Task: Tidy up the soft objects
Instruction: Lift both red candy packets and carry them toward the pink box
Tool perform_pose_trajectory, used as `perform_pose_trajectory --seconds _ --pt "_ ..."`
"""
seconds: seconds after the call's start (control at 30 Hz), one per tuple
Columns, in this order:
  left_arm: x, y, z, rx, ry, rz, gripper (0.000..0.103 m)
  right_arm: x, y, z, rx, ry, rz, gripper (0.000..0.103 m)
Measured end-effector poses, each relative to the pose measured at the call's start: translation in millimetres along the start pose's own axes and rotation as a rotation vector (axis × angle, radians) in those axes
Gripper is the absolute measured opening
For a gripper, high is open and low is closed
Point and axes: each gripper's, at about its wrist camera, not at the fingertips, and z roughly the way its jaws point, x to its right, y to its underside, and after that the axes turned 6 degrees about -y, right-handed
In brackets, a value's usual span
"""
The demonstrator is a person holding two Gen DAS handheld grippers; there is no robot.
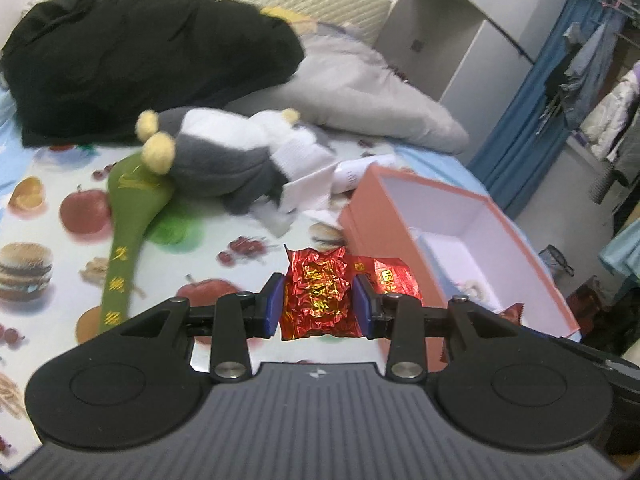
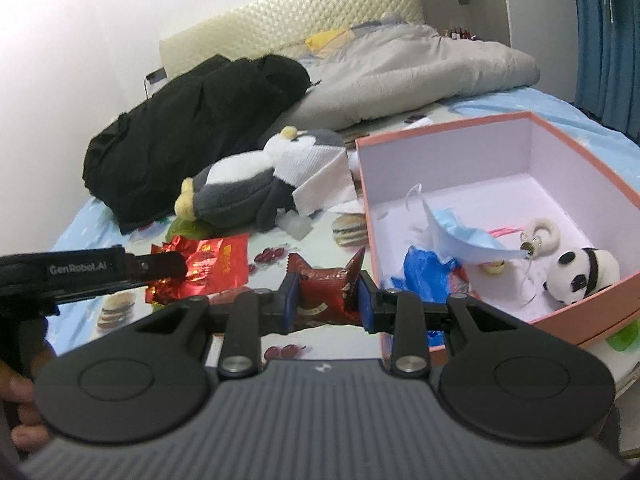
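My left gripper (image 1: 319, 300) is shut on a crumpled red foil packet (image 1: 316, 280), held above the fruit-print sheet. A flat red packet (image 1: 386, 278) lies just behind it, beside the pink box (image 1: 368, 204). In the right wrist view my right gripper (image 2: 327, 298) is shut on a dark red snack packet (image 2: 324, 280), left of the pink box (image 2: 496, 124). The box holds a panda plush (image 2: 580, 276), a blue face mask (image 2: 464, 236) and a blue bag (image 2: 424, 276). A finger (image 2: 164, 266) of the left gripper shows at the left, over the red foil packet (image 2: 204, 264).
A grey and white penguin plush (image 1: 224, 156) lies mid-bed on a green padded paddle (image 1: 132, 216), with white tissue (image 2: 324, 184) beside it. A black garment (image 1: 132, 60) and a grey quilt (image 1: 360, 88) are heaped by the headboard. Clothes hang at the far right.
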Motion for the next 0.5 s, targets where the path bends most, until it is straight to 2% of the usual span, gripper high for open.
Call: perform_pose_trajectory --seconds 0.2,0.5 --pt "28.5 -10.7 -13.1 0.029 0.052 0.032 0.042 9.9 -11.4 -19.9 0.041 0.023 0.000 0.034" --pt "82.6 -37.2 -8.7 0.021 0.131 0.078 0.042 37.8 -47.2 -40.1 0.067 0.073 0.028 0.034"
